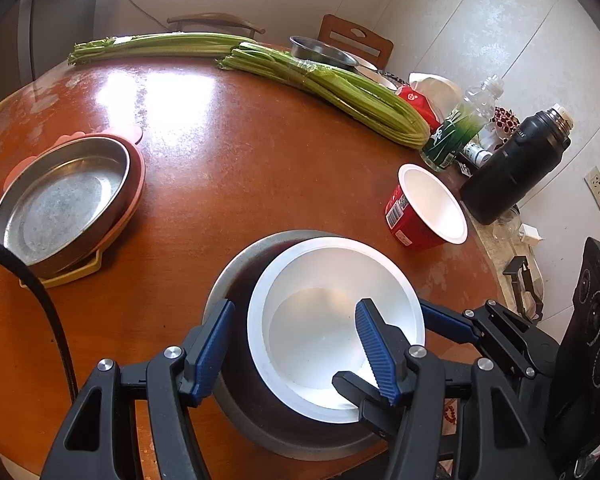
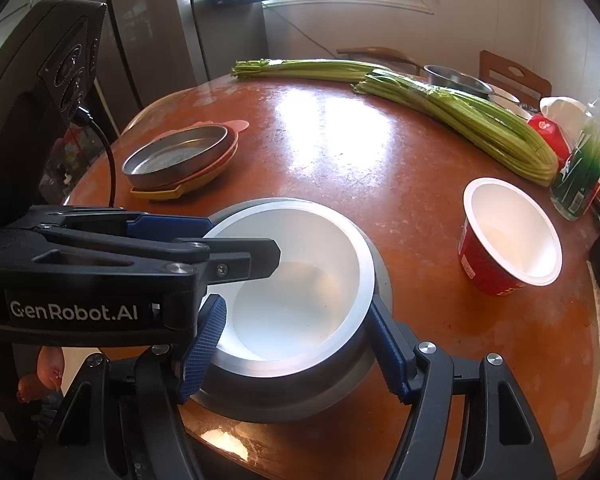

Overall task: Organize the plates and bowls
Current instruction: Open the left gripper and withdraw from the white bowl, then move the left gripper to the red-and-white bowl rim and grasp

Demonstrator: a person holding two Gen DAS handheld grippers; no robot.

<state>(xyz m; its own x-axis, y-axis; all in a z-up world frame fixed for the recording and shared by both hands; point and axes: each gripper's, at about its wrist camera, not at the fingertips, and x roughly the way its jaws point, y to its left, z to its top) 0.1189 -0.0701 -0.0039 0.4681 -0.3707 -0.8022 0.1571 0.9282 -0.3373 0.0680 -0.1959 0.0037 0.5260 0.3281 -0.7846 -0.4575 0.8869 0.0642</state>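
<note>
A white bowl (image 1: 320, 320) (image 2: 300, 280) sits nested inside a metal bowl (image 1: 236, 280) (image 2: 364, 364) at the near table edge. My left gripper (image 1: 296, 344) is open, one finger left of the metal bowl, the other over the white bowl's inside. My right gripper (image 2: 296, 344) is open and straddles both bowls; its fingers (image 1: 448, 322) show at the white bowl's right rim. The left gripper's arm (image 2: 220, 256) reaches over the white bowl from the left. A metal plate (image 1: 60, 204) (image 2: 176, 156) rests on a pink and a yellow plate.
A red paper cup (image 1: 424, 208) (image 2: 504, 240) stands to the right. Celery bunches (image 1: 320, 80) (image 2: 460, 116) lie across the far table. A black flask (image 1: 516, 164), a green bottle (image 1: 456, 128) and another metal bowl (image 1: 320, 50) stand at the far right.
</note>
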